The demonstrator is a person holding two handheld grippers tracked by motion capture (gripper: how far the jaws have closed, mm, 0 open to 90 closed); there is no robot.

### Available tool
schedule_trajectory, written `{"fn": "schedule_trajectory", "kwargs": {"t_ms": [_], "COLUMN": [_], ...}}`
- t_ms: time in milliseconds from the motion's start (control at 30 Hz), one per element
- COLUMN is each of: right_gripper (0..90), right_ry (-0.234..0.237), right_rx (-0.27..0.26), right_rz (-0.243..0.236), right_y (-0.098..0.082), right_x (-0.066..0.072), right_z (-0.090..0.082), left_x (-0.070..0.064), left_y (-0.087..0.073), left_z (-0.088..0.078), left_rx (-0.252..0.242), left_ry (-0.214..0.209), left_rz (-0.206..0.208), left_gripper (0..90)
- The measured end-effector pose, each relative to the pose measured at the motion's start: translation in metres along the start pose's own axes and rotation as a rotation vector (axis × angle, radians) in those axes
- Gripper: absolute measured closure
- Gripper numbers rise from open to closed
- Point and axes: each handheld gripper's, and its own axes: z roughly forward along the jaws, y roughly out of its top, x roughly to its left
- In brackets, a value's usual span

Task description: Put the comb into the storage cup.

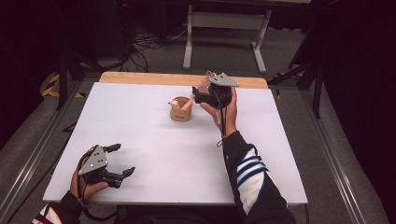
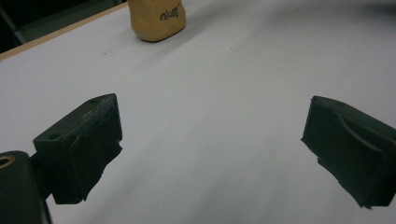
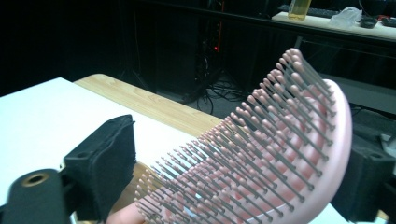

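At the far middle of the white table (image 1: 154, 154) we saw a small tan cup (image 1: 181, 110), and the pink hairbrush (image 3: 280, 154) stood with its handle down in this cup, the bristle head leaning out to the right. Our right gripper (image 1: 205, 96) was around that head with the jaws wide — the left pad clearly stood off the bristles, and the back of the brush lay against or very near the other pad, we could not tell which. Our left gripper (image 1: 116, 161) rested at the near left corner, jaws open and empty. We judged the brush light and stiff in its plastic body, but the bristles bend and slide, so a hold across the smooth back and edges — or on the handle — seemed safer. The cup looked light too and could tip easily.
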Motion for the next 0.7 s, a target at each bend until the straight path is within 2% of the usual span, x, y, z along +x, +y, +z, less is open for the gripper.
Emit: {"fn": "schedule_trajectory", "kwargs": {"t_ms": [200,267,600,700], "right_gripper": [6.9,5.3,3.7,3.7], "right_ry": [0.010,-0.006,-0.021,-0.038], "right_rx": [-0.006,0.003,-0.010,-0.002], "right_rz": [0.010,-0.009,0.002,-0.006], "right_y": [-0.0005,0.0001,0.0022,0.0023], "right_x": [-0.0006,0.0003,-0.0035,-0.0040], "right_z": [0.0006,0.0011,-0.0021,-0.0023], "left_x": [-0.0001,0.0001,-0.0002,-0.0005], "left_y": [0.0000,0.0000,0.0000,0.0001], "left_z": [0.0003,0.0004,0.0009,0.0012], "left_rx": [0.000,0.000,0.002,0.003], "left_ry": [-0.001,-0.001,-0.005,-0.006], "left_rz": [0.000,-0.002,-0.002,-0.001], "left_gripper": [5.6,5.6,5.6,5.6]}}
